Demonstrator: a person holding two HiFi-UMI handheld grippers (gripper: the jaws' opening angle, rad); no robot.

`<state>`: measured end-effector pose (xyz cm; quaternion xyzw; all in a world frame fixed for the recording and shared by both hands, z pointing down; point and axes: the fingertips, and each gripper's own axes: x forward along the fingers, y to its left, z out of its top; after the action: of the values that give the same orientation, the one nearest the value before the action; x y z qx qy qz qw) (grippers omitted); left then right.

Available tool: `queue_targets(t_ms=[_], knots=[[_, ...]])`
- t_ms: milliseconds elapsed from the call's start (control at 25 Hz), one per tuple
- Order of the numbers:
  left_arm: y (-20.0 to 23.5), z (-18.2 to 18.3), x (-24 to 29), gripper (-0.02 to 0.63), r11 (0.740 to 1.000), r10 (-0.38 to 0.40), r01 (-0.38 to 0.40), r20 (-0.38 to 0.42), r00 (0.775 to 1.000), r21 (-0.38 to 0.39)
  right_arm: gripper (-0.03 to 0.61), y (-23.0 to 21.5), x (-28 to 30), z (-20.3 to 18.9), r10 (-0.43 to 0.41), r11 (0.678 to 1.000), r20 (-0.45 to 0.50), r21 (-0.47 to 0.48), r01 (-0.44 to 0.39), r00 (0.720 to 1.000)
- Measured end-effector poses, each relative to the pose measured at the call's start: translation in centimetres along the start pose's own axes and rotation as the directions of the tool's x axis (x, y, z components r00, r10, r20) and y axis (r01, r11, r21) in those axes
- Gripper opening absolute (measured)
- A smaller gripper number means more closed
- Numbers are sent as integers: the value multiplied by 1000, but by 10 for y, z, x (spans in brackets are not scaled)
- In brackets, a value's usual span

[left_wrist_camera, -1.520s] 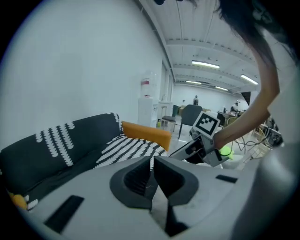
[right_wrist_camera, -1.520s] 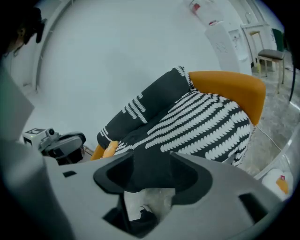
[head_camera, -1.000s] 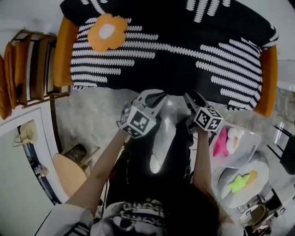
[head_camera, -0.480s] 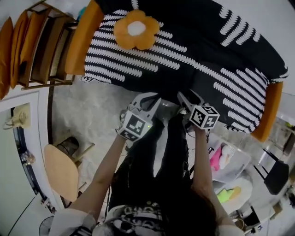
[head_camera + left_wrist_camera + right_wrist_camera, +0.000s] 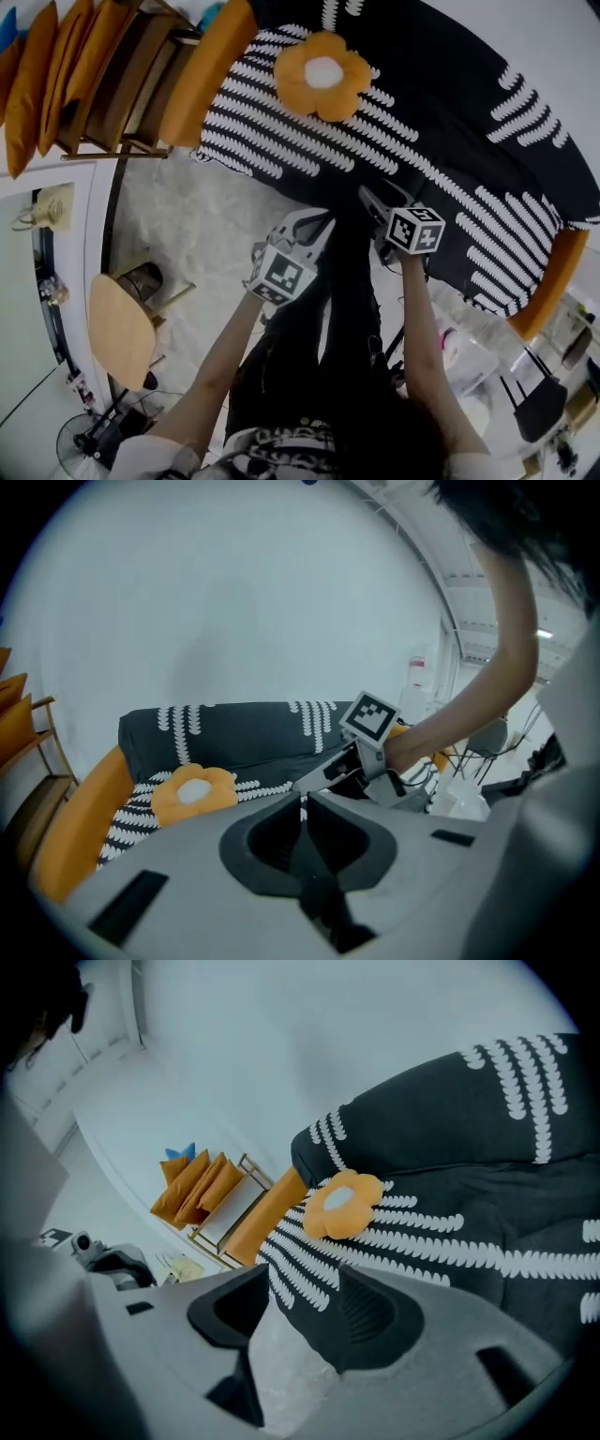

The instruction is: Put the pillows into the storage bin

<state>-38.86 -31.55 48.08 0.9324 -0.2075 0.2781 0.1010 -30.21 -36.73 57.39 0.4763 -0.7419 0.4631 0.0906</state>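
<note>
On the sofa (image 5: 450, 112), near its orange arm, lies the orange flower pillow (image 5: 323, 75), flat on the striped cover. It is not in a bin yet. A second ago it was far off to the left in the head view. Now it sits up ahead of both claws, and the clear bin (image 5: 464, 352) has slid to the lower right, nearly out of sight. Both hands have swung across toward the sofa with that turn. I think the person is done at the bin and is going for the flower pillow next.

The left claw (image 5: 314, 225) is clenched, its two jaws pressed together with nothing in them. The right claw (image 5: 375, 202) is released, jaws apart, and only the sofa edge and the floor show through the gap. Both are held out in front of the person's legs, side by side, tipped a bit downward and pointing at the sofa. Neither touches the pillow, which is well apart from them. The left claw must open before it can take anything.
</note>
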Motion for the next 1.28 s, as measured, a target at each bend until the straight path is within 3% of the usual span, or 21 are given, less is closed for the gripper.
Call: queue_targets(t_ms=[360,520,800,1080,1200,1280], knots=[[71,10,41,17,990,96,-99,-34,995,-99,241,-57,111,48,59,997,-133,60,-51,989],[102,13,62,17,984,131,-137,-64,989,-110,262,-85,163,62,95,983,-162,169,-68,982],[135,6,68,17,965,207,-216,-75,975,-149,318,-111,221,55,106,924,-148,379,-43,983],[159,-1,55,17,949,238,-258,-127,963,-179,344,-122,269,60,80,836,-84,549,-21,993],[159,-5,53,17,953,229,-251,-136,964,-171,273,-130,274,54,33,806,-123,590,46,992],[160,-2,52,17,952,232,-252,-128,964,-176,196,-127,269,57,37,794,-118,607,43,992]])
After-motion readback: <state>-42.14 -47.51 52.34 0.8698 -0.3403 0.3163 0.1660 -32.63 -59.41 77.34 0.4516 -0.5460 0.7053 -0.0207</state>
